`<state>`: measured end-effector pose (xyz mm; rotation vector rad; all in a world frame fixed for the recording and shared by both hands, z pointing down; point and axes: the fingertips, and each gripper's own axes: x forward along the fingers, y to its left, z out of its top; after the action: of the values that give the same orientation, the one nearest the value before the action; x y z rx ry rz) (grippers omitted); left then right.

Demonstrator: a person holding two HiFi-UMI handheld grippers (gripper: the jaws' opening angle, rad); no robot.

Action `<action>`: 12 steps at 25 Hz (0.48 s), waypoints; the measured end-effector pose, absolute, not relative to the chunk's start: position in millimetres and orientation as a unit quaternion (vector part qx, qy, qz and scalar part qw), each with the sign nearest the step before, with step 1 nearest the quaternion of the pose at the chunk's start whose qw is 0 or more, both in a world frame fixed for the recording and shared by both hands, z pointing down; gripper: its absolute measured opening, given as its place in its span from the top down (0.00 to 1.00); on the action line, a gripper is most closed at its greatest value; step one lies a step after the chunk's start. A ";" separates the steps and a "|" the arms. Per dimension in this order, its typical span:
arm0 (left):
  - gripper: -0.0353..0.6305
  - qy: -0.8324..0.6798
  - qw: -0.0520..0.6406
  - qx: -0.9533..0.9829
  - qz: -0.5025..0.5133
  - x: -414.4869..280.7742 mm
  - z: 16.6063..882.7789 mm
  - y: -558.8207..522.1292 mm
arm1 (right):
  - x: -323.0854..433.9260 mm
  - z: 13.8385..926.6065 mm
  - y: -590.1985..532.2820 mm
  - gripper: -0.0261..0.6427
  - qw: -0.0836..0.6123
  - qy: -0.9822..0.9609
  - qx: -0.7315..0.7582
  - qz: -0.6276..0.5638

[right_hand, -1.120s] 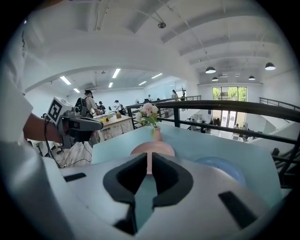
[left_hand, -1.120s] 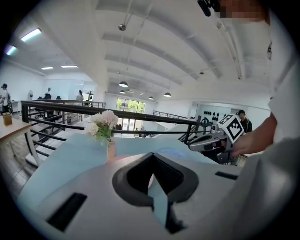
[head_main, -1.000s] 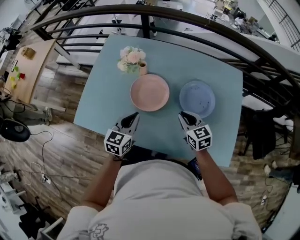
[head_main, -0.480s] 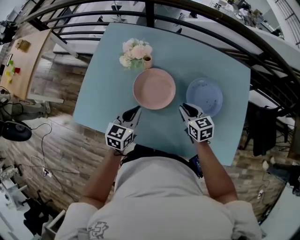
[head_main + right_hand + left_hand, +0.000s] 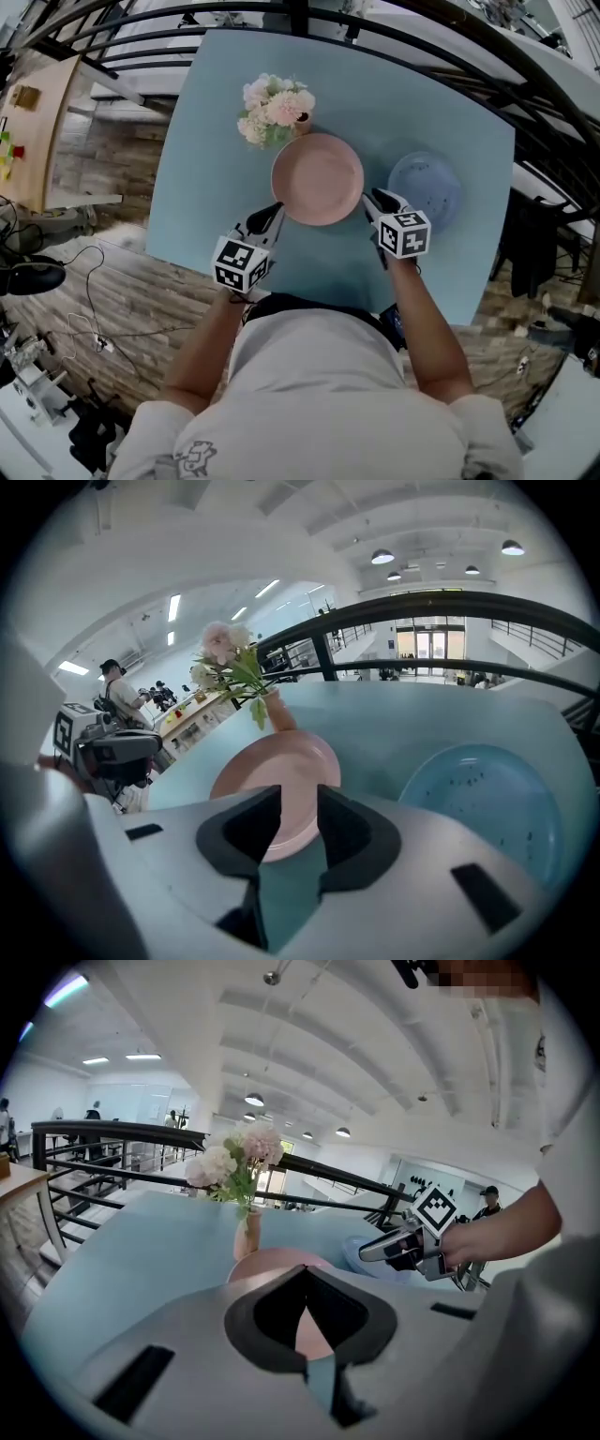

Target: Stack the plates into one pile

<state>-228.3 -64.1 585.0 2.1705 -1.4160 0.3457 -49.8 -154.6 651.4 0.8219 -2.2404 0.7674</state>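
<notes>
While the pink plate lies mid-table with the blue plate just beside it, unstacked, the right gripper hangs between them. Its jaws have just been opening and stand wide with nothing gripped. The left gripper, jaws together and empty, points at the pink rim. Flowers stand behind.

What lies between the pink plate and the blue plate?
The right gripper view shows bare tabletop between pink plate and blue plate. In the head view the right gripper, fingers just opening, empty, points there.
</notes>
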 end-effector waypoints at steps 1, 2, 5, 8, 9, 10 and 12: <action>0.94 -0.520 0.265 0.802 0.129 -231.4 588.1 -67.1 | -51.1 656.4 -157.7 0.77 0.316 -0.843 0.316 0.298; 0.94 -0.516 0.269 0.802 0.131 -234.3 591.5 -70.1 | -52.1 661.5 -160.7 0.77 0.320 -0.837 0.321 0.306; 0.94 -0.506 0.277 0.805 0.138 -240.1 602.7 -80.1 | -53.7 678.9 -168.6 0.76 0.331 -0.821 0.330 0.328; 0.94 -0.500 0.284 0.806 0.140 -244.2 612.2 -88.8 | -55.2 694.8 -172.7 0.75 0.335 -0.807 0.333 0.354; 0.94 -0.499 0.286 0.806 0.140 -245.2 614.5 -91.3 | -55.7 698.8 -173.9 0.75 0.336 -0.803 0.334 0.362; 0.94 -0.497 0.288 0.806 0.140 -245.9 616.5 -93.4 | -56.2 702.4 -175.2 0.75 0.338 -0.798 0.335 0.369; 0.94 -0.493 0.292 0.807 0.142 -247.0 620.7 -96.6 | -57.5 709.3 -177.1 0.75 0.343 -0.790 0.335 0.381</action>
<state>-247.0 -96.6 620.7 2.1513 -1.3145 0.3776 -57.5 -177.1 709.3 0.8719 -2.0543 0.9905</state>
